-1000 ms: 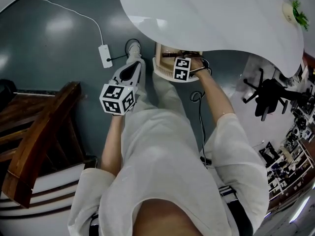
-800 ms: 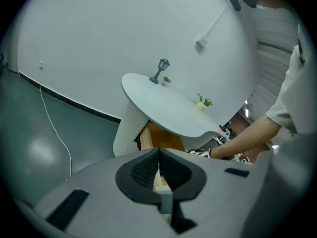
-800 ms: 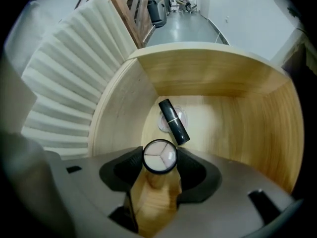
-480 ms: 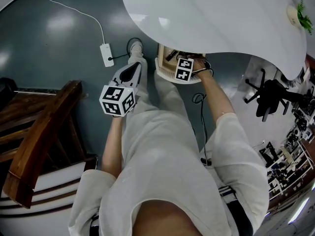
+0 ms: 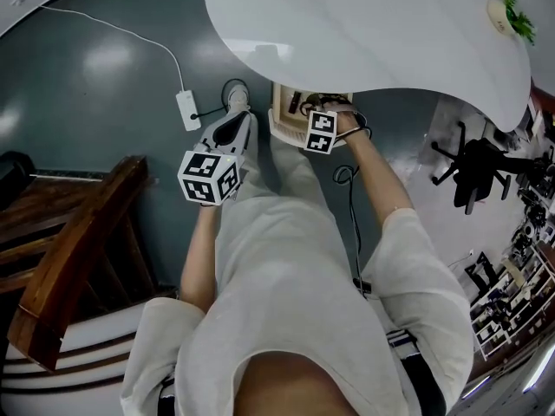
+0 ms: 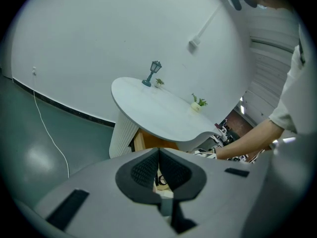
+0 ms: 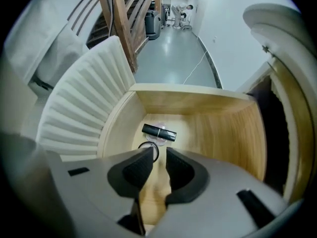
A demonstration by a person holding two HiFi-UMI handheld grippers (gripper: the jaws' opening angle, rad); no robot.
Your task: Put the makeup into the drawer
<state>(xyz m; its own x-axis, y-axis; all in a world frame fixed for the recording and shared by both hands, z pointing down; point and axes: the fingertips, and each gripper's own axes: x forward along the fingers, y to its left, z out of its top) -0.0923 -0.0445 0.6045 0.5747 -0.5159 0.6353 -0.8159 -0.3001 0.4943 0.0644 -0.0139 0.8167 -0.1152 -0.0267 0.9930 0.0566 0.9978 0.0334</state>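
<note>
The left hand-held gripper (image 6: 158,153) hangs out in front of the person, a little to the left of the drawer. Its jaws are pressed together and it holds nothing. To the right of it, the wooden drawer (image 7: 233,133) is pulled out from under the round white table (image 5: 364,33). The black makeup tube (image 7: 159,132) lies on its side on the drawer's bottom, near the far wall, with a round clear thing (image 7: 148,148) just beside it. I can't tell what that round thing is. The right hand-held gripper (image 7: 159,155) points straight down over the open drawer. Its jaws have just been closing, so there is only a small gap between them and nothing in it. It looks like the makeup is already in, and the drawer needs to be shut. A few things could go wrong. The tube is round, so a hard push on the drawer may make it roll and knock against the walls. The right hand-held gripper is close under the table's edge, so it could bump the table or the drawer's side if it comes up crooked. If the drawer is pushed while that gripper is low inside it, the gripper could get caught. A black cable (image 5: 351,224) also lies on the floor (image 5: 104,76) by the person's legs, and a foot could catch on it.
</note>
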